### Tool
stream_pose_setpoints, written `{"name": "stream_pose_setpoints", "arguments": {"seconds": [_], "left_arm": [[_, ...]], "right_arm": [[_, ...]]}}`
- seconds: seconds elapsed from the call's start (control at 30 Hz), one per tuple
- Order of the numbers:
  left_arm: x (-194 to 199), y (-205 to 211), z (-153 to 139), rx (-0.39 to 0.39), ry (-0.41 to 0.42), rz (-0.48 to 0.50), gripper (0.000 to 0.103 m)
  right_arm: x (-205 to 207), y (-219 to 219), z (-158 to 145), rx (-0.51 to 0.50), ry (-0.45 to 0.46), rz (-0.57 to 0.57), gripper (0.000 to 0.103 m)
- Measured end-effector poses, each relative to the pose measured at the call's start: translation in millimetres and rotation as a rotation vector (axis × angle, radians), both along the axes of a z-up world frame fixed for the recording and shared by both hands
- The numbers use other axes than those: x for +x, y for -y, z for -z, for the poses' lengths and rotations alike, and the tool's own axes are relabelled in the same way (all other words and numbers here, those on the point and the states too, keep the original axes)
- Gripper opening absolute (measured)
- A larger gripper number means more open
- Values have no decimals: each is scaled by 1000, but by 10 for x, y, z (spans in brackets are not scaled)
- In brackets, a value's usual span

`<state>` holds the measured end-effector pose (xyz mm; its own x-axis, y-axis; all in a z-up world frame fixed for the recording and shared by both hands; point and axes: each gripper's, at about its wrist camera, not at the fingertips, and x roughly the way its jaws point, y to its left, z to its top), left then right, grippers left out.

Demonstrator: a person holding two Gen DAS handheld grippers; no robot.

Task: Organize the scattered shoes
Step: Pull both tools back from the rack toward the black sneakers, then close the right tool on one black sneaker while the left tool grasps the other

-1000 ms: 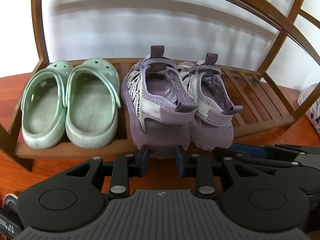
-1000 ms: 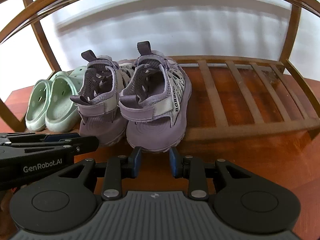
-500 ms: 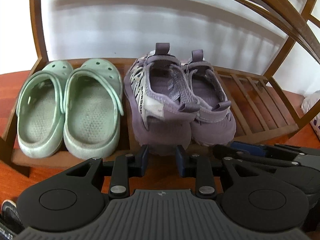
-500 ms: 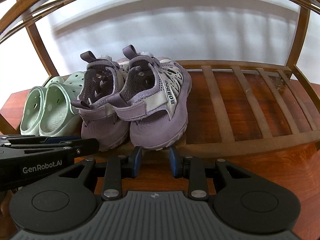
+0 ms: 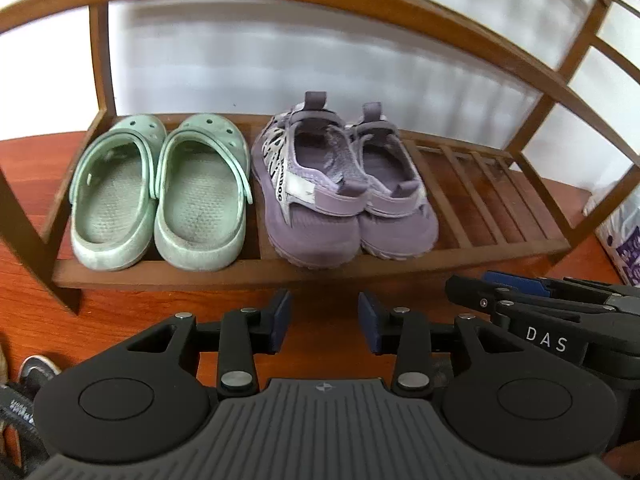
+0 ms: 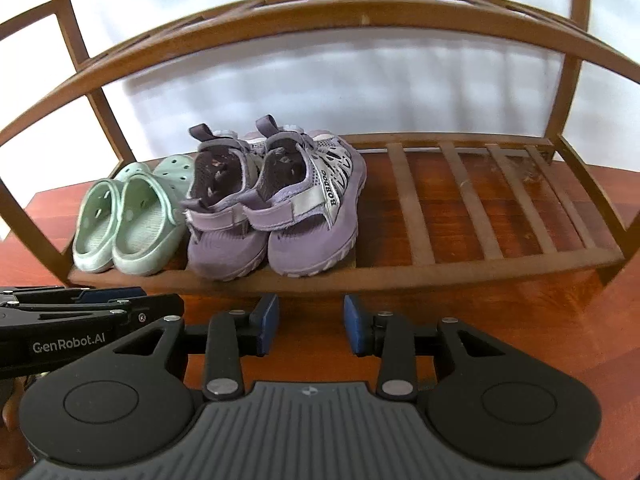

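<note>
**Two pairs of shoes lined up on the bottom slats of a wooden rack**

The shoe rack (image 5: pixel 472 254) is brown wood, with flat slats running front to back and curved-looking upper rails above. On its lowest shelf, at the left end, sits a pair of mint-green clogs (image 5: pixel 160 196): smooth moulded foam, round holes over the toes, pebbled footbeds that look scuffed and greyed, heels facing outward. Just to the right of them on the same shelf, side by side and touching, stands a pair of purple sandals (image 5: pixel 344 200) with knit mesh uppers, pale side straps printed with black lettering, heel pull-loops and thick ridged soles. The right half of the shelf shows bare slats.

The rack stands on a glossy reddish-brown wooden floor (image 6: pixel 500 332) against a white wall.

In front of the rack, over the floor, the left gripper (image 5: pixel 324 326) has its jaws opening with nothing between its blue pads. The right gripper (image 6: pixel 308 324), beside it, is likewise opening and empty-handed, clear of the sandals' heels.
</note>
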<state>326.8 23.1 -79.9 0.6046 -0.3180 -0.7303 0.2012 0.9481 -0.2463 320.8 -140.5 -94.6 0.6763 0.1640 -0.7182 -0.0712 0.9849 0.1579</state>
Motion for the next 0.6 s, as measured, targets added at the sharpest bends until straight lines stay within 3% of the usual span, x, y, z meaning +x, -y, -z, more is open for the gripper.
{"name": "stream_pose_setpoints", "arguments": {"seconds": [0.33, 0.43, 0.6], "left_arm": [[-562, -128, -132, -36, -6, 65, 55], [-739, -140, -136, -33, -6, 88, 57], [-1006, -119, -123, -33, -12, 129, 59]], "right_arm": [[-679, 18, -220, -4, 0, 45, 48], [-911, 41, -231, -8, -12, 67, 55], [-1264, 98, -231, -28, -31, 93, 55]]}}
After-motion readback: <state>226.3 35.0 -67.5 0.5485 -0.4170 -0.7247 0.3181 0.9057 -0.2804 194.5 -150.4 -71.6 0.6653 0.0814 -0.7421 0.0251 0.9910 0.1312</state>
